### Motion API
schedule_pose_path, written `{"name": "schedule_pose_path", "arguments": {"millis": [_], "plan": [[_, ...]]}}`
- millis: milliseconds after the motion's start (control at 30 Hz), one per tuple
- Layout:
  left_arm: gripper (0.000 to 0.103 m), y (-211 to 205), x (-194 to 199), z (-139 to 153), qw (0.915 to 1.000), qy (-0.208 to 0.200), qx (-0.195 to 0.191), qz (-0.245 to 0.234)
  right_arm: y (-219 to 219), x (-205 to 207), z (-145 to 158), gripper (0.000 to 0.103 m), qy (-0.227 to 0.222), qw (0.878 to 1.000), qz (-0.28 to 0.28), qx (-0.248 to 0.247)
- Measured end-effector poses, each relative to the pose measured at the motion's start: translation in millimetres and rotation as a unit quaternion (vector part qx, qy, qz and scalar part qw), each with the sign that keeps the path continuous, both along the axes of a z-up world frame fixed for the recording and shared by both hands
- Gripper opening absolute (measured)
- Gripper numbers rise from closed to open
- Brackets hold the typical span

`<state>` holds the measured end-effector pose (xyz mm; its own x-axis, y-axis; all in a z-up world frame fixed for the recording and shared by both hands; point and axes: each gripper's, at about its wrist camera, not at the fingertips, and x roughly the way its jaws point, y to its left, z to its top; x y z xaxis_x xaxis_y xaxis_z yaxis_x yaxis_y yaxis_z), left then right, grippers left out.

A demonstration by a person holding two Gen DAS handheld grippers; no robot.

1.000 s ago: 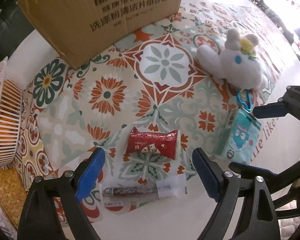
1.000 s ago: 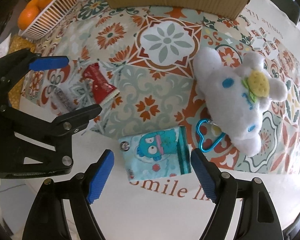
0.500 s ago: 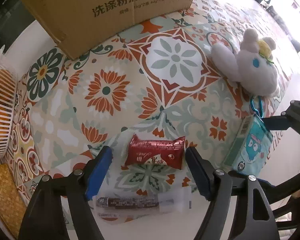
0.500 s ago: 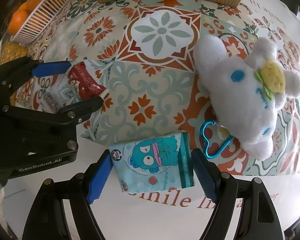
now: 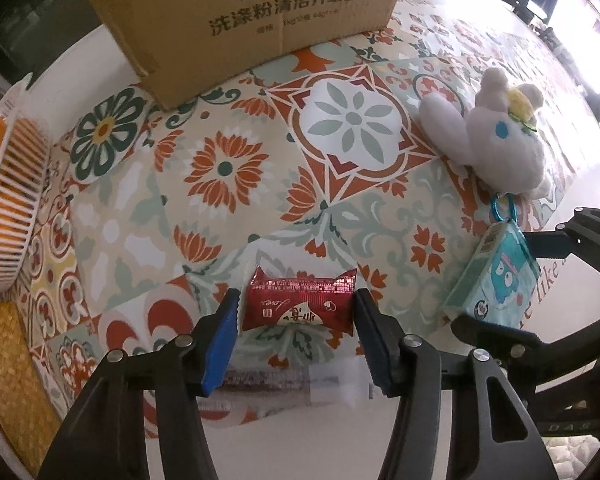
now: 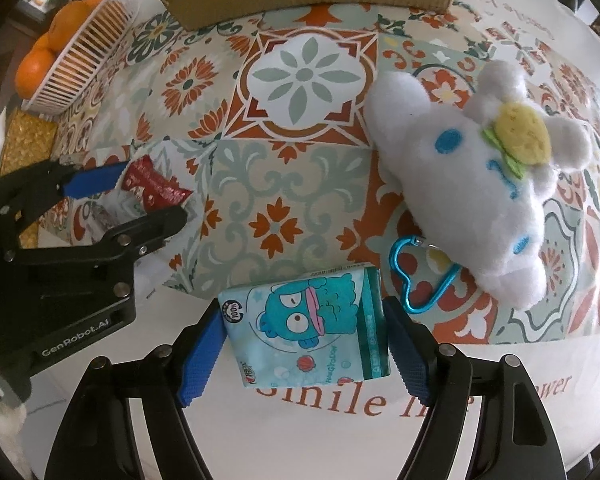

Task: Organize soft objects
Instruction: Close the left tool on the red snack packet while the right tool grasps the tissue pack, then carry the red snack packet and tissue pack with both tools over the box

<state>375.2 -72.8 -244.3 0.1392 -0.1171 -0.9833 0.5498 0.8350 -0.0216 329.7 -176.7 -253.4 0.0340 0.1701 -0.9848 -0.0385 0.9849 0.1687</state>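
A red snack packet (image 5: 300,304) lies on the patterned cloth between the blue pads of my left gripper (image 5: 296,312), whose jaws touch or nearly touch its ends. A teal cartoon tissue pack (image 6: 310,322) sits between the pads of my right gripper (image 6: 306,330), jaws close against its sides. The pack also shows in the left wrist view (image 5: 496,280), the red packet in the right wrist view (image 6: 154,188). A white plush bunny (image 6: 476,176) with a blue carabiner (image 6: 420,276) lies right of the pack.
A cardboard box (image 5: 240,20) stands at the back. A white basket of oranges (image 6: 72,56) sits far left beside a woven mat (image 5: 12,364). A clear-wrapped bar (image 5: 284,380) lies under the left gripper.
Both grippers moved forward and down and narrowed: the left now brackets the red packet, the right now brackets the tissue pack.
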Motion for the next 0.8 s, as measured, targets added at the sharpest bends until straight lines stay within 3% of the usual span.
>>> {"name": "schedule_pose_path", "arguments": {"millis": [467, 800], "plan": [[0.056, 22.0, -37.4, 42.5, 0.9981, -0.036, -0.017, 0.046, -10.1, -11.7, 43.3, 0.077, -0.064, 0.998, -0.021, -0.019], [0.056, 32.2, -58.0, 95.1, 0.9877, -0.09, -0.058, 0.113, -21.2, -15.3, 93.0, 0.077, -0.15, 0.988, -0.047, -0.005]]}}
